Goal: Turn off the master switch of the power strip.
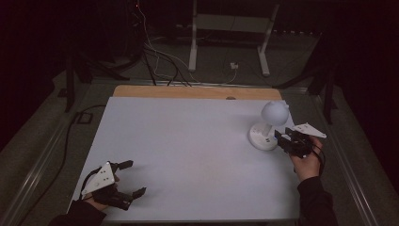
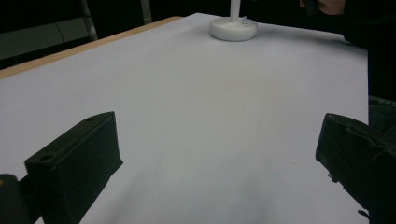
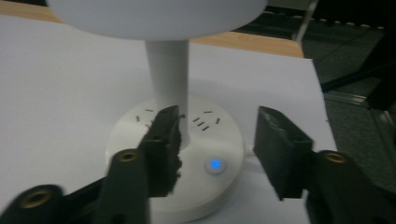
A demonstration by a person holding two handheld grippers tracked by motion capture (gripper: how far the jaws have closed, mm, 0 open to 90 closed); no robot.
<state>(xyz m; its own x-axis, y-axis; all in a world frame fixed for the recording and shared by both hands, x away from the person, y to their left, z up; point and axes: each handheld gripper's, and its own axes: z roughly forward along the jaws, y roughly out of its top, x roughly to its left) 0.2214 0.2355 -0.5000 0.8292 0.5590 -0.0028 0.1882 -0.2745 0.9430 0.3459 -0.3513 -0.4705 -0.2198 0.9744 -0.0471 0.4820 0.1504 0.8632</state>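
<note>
The white lamp stands at the right middle of the high view, near the right edge of the white bench, upright on a round flat base with a slim stem carrying a ball-shaped head. In the right gripper view the base sits at lower centre, marked with short dark dashes and a small button glowing blue. It looks like hard, smooth plastic: probably light, top-heavy under that globe, and apt to slide on the bench sheet if pushed. The stem seems the firmest place to take hold, low down near the base so the lamp does not tip; the globe is likely too wide and slick. The right tool hovers at the near side of the base, released, its jaws spread with one lying in front of the stem's foot and the other out past the base's right rim; whether it touches the lamp I cannot tell. The left tool rests at the lower left of the high view, well apart from the lamp, also released with nothing between its jaws. The bench sheet between them is bare, a wooden strip showing at its far edge. Beyond it, cables and a white frame lie on the dark floor, out of the way.
</note>
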